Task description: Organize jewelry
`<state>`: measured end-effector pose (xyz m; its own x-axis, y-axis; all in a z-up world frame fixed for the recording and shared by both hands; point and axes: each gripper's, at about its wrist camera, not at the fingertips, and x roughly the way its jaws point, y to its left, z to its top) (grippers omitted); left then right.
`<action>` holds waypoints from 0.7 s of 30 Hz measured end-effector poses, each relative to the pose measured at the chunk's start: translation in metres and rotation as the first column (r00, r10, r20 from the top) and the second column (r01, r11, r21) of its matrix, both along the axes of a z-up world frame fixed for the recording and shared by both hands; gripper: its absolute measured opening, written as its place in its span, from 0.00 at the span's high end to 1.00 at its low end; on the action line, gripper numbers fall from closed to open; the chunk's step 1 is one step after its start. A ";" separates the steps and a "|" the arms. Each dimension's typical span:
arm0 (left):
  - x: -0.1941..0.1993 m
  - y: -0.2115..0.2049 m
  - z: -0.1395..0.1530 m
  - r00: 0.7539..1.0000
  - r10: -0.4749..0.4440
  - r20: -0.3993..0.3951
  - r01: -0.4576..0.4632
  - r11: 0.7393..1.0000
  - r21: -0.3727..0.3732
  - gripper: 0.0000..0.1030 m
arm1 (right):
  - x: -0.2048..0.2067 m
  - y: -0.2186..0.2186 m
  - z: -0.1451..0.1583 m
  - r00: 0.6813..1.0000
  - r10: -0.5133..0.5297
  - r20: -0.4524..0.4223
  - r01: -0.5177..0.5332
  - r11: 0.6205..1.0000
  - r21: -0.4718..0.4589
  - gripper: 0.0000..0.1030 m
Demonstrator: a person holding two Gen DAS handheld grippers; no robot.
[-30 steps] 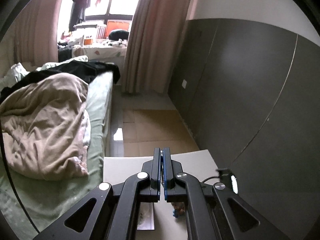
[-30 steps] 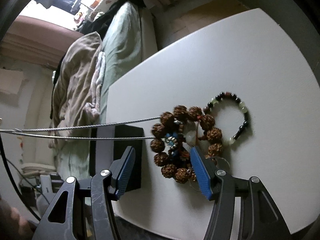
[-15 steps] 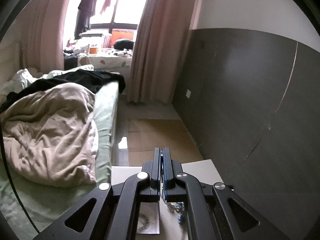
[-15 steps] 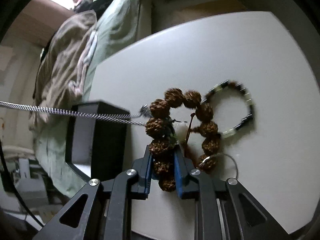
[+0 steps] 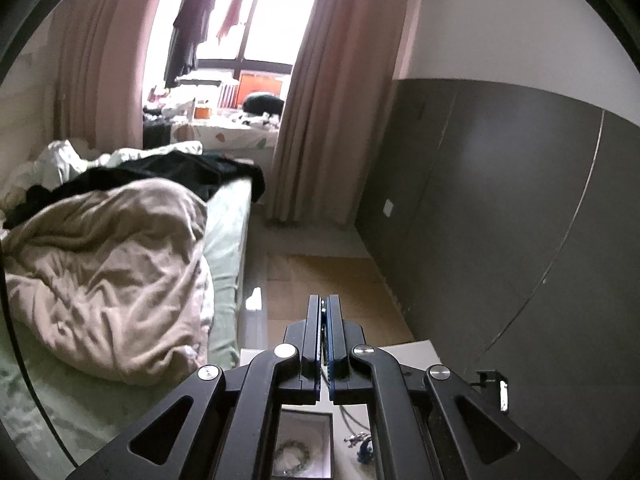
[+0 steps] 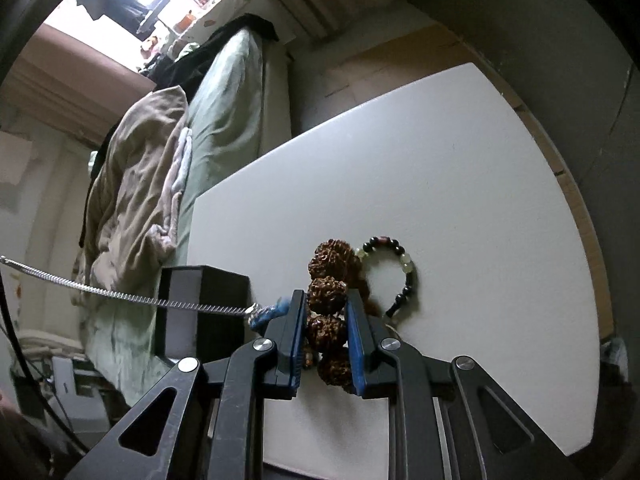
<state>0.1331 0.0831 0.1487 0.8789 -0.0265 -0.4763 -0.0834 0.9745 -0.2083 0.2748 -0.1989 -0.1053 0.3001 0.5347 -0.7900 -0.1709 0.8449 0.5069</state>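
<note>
My right gripper (image 6: 326,304) is shut on a bracelet of big brown knobbly beads (image 6: 327,294), holding it over the white table (image 6: 460,184). A black-and-pale-green bead bracelet (image 6: 400,268) lies on the table just right of it. A silver chain (image 6: 120,294) stretches taut from the left edge to a blue pendant (image 6: 269,314) beside my left finger. My left gripper (image 5: 324,312) is shut on the silver chain, raised above the table; the chain (image 5: 352,420) and the blue pendant (image 5: 365,450) hang below it. An open black jewelry box (image 6: 200,312) stands at the table's left; in the left wrist view (image 5: 303,446) a bracelet lies inside.
A bed with a beige blanket (image 5: 104,276) runs along the left. A dark grey wall (image 5: 500,220) lies to the right. Wooden floor (image 5: 320,280) lies beyond the table's far edge.
My right gripper closed on the brown bead bracelet and lifted it off the table. My left gripper rose, pulling the chain and pendant away from the pile.
</note>
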 end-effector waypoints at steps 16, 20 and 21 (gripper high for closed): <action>-0.011 0.028 0.013 0.997 0.077 0.019 -0.077 0.997 0.004 0.99 | 0.006 -0.045 0.005 0.986 -0.163 0.022 0.164 0.986 -0.017 0.80; -0.013 0.028 0.022 0.997 0.069 0.037 -0.069 0.998 0.001 0.99 | 0.003 -0.039 0.006 0.990 -0.140 0.020 0.140 0.990 0.009 0.80; -0.014 0.028 0.024 0.997 0.068 0.041 -0.068 0.998 0.004 0.99 | 0.002 -0.035 0.008 0.992 -0.120 0.023 0.119 0.992 0.035 0.80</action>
<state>0.1196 0.1106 0.1726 0.8973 0.0363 -0.4399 -0.1409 0.9681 -0.2075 0.2767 -0.2337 -0.0969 0.3828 0.5200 -0.7636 -0.0823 0.8425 0.5324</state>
